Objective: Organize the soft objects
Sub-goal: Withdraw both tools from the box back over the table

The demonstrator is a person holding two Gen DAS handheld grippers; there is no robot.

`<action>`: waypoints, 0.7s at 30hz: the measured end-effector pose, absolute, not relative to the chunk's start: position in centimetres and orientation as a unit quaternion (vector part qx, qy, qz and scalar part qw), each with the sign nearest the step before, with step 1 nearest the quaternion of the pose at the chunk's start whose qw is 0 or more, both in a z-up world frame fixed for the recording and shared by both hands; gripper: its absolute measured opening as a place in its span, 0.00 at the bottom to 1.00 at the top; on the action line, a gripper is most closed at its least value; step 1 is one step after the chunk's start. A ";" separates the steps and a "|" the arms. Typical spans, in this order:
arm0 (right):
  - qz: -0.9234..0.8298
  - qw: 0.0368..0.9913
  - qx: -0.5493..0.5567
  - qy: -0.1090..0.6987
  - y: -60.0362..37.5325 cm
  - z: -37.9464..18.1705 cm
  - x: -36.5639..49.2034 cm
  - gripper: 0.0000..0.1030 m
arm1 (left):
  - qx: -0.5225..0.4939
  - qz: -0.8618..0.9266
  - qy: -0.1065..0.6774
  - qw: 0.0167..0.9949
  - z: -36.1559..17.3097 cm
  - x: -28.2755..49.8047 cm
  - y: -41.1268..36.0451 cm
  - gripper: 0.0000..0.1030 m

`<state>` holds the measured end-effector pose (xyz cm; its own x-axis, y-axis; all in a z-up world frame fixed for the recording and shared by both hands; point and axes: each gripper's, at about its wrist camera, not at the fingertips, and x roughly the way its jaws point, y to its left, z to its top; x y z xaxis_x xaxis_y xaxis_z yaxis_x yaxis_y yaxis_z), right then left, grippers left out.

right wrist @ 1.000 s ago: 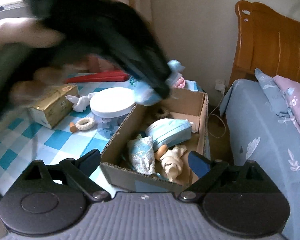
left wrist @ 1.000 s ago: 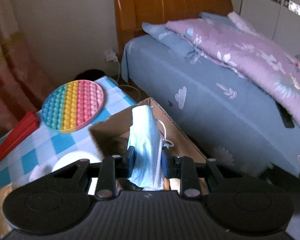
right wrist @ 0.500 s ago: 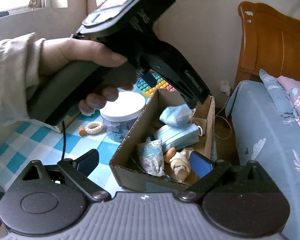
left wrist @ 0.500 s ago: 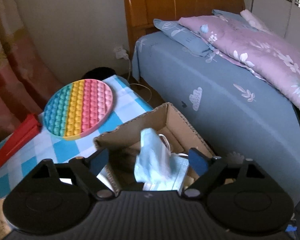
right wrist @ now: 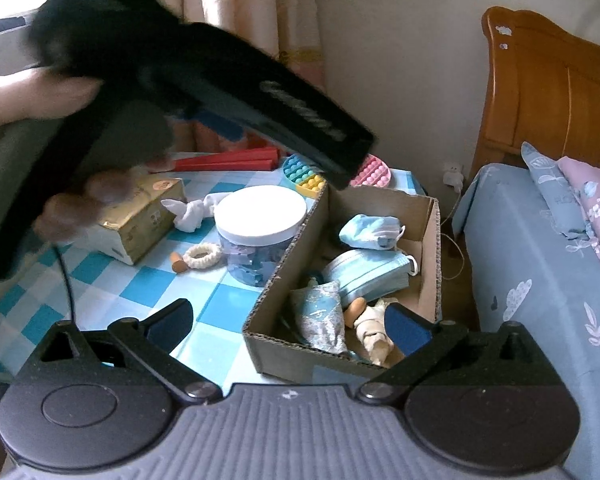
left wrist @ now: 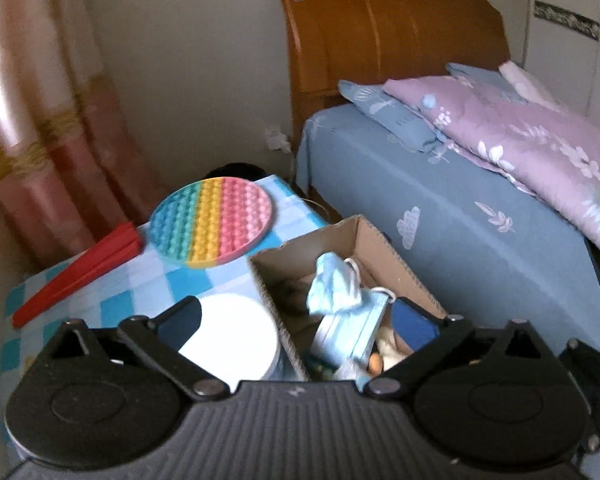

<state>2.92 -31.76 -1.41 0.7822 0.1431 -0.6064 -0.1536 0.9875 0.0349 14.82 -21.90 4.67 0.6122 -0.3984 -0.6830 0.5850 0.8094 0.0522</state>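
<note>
A cardboard box [right wrist: 434,240] [left wrist: 396,260] stands on the checked table's right side. In it lie a crumpled blue face mask [right wrist: 370,230] [left wrist: 334,286], a stack of blue masks [right wrist: 366,274] [left wrist: 348,334], a blue patterned pouch [right wrist: 320,316] and a small cloth doll [right wrist: 370,332]. My left gripper [left wrist: 298,322] is open and empty, above the box and the jar; its black body [right wrist: 260,112] shows raised in the right wrist view. My right gripper [right wrist: 288,326] is open and empty, near the box's front edge.
On the blue checked tablecloth [right wrist: 112,276] stand a white-lidded jar [right wrist: 260,220] [left wrist: 228,336], a tissue box [right wrist: 136,216], a white cloth [right wrist: 192,210], a white scrunchie [right wrist: 202,256], a rainbow pop toy [left wrist: 212,222] and a red folded fan [left wrist: 76,276]. A bed [left wrist: 460,200] lies right.
My left gripper opened and let go of the blue mask, which dropped crumpled into the box. The left gripper then rose and drew back toward the left.
</note>
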 end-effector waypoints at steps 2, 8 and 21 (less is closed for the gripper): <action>0.076 0.944 -0.010 0.321 -31.5 -1.3 2.7 1.00 | 0.125 -0.265 0.339 0.894 4.8 13.6 -20.4 0.98; 0.077 0.942 -0.014 0.325 -30.7 -1.1 2.1 1.00 | 0.109 -0.205 0.338 0.912 4.3 10.3 -15.8 0.98; 0.106 0.939 -0.027 0.327 -27.6 -0.5 1.8 1.00 | 0.053 -0.101 0.333 0.936 1.6 6.7 -6.2 0.98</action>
<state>1.80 -27.58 -0.52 0.7635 0.1810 -0.6199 -0.2164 0.9761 0.0183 6.65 -6.18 1.57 0.7586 -0.1535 -0.6333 0.2239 0.9741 0.0321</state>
